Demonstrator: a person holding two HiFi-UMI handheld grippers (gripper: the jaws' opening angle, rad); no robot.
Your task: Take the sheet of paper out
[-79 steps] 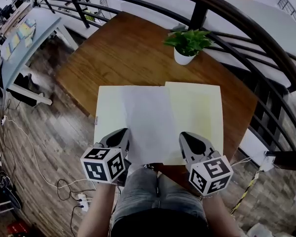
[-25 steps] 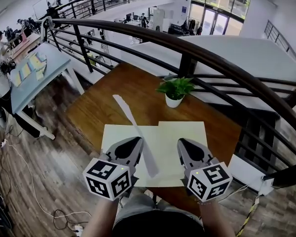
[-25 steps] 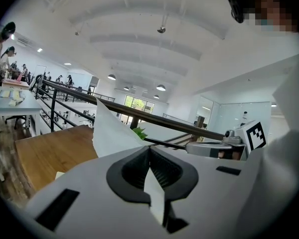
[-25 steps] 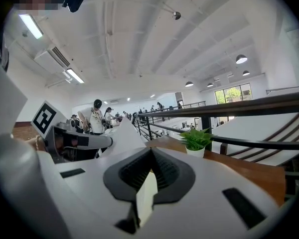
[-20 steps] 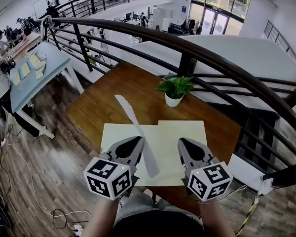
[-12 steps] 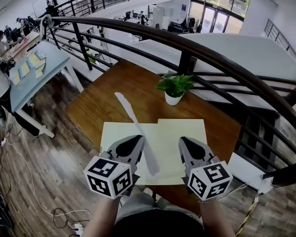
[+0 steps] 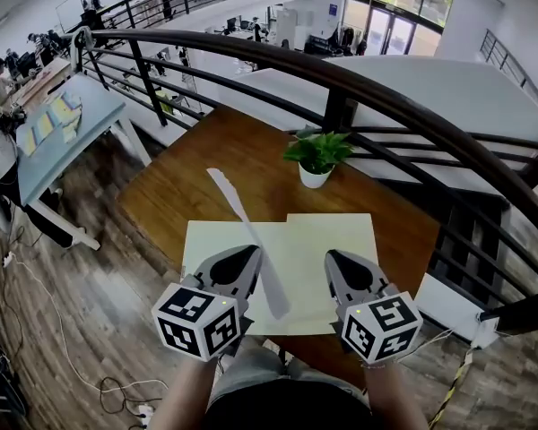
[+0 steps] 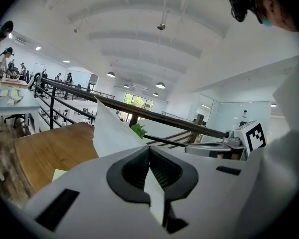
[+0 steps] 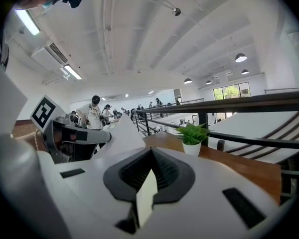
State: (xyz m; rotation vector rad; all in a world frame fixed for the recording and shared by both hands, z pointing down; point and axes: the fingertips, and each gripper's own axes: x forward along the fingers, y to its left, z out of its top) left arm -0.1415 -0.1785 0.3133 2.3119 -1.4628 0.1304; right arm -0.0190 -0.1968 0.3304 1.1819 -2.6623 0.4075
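Pinching upright sheet w/ L gripper; R gripper clamps folder.

The head view looks steeply down from above onto the desk, with the left tool and right tool close beneath it. The left gripper view and right gripper view each sit low, facing forward along their own jaws. All three views share the potted plant and the railing.
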